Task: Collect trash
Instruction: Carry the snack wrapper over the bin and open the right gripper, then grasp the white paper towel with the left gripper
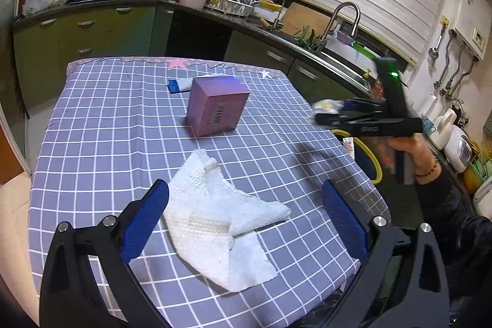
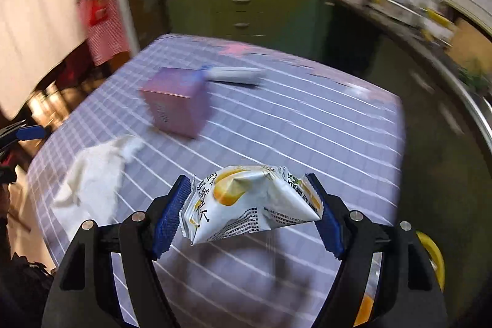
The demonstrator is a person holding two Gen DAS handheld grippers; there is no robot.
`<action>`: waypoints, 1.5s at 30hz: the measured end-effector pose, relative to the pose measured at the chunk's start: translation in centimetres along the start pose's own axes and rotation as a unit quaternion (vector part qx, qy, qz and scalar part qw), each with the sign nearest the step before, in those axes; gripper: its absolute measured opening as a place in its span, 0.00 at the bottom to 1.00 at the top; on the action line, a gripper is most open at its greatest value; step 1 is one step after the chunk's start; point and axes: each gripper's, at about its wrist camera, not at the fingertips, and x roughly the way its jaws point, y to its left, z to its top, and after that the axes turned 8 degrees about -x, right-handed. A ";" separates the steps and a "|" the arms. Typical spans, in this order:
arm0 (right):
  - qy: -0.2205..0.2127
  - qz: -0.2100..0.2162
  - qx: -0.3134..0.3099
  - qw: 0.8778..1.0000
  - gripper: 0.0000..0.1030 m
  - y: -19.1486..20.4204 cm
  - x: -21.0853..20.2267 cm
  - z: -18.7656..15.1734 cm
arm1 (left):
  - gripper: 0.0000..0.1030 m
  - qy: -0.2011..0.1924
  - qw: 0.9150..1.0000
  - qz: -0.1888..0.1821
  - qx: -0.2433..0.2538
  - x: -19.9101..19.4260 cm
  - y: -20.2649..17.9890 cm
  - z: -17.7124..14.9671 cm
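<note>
The right gripper (image 2: 249, 215) held a crinkled white-and-yellow snack wrapper (image 2: 246, 205) clear of the cloth. Both blue ribbed pads (image 2: 167, 220) pressed on the wrapper's ends, and the packet bowed upward between them. Left of those fingers, and a little beyond them, lay a crumpled white paper towel (image 2: 92, 177) on the lilac checked tablecloth (image 2: 307, 128). Farther ahead and left of the fingers' line stood a pink-purple cardboard box (image 2: 175, 100). A white tube with a blue end (image 2: 233, 74) lay just past the box, close beside its far top corner. Low and right of the right finger, off the table's edge, a yellow rim (image 2: 433, 254) showed.

The left gripper (image 1: 246, 220) hovered low over the tablecloth (image 1: 123, 119) with its blue fingers (image 1: 147, 220) spread wide, gripping nothing. The paper towel (image 1: 221, 223) lay between them; it reached the left pad in the picture, though whether they touched could not be told. Straight ahead of the fingers stood the box (image 1: 216, 106), with the tube (image 1: 181, 84) behind it. Far right of the fingers and above the table edge, blurred, the right gripper (image 1: 329, 109) carried the wrapper (image 1: 327, 105).
</note>
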 end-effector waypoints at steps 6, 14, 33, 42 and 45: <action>0.034 -0.093 0.093 0.991 0.73 -8.6 -4.6 -7.1 | 0.92 0.008 1.000 -0.009 0.002 1.2 -0.8 -0.1; 0.082 -0.134 0.181 0.971 0.75 -15.5 -5.3 -14.9 | 0.92 0.020 0.999 -0.016 0.021 2.4 -3.0 -0.2; 0.029 -0.105 0.190 0.976 0.88 -12.0 -8.1 -14.8 | 0.93 0.057 0.997 0.028 0.038 3.7 -2.2 -1.1; 0.026 -0.077 0.149 0.986 0.88 -8.9 -7.3 -13.2 | 0.93 0.098 0.991 0.074 0.050 6.9 -0.2 -1.2; 0.030 -0.072 0.143 0.987 0.88 -8.4 -6.8 -13.1 | 0.93 0.111 0.989 0.085 0.049 7.7 0.7 -1.3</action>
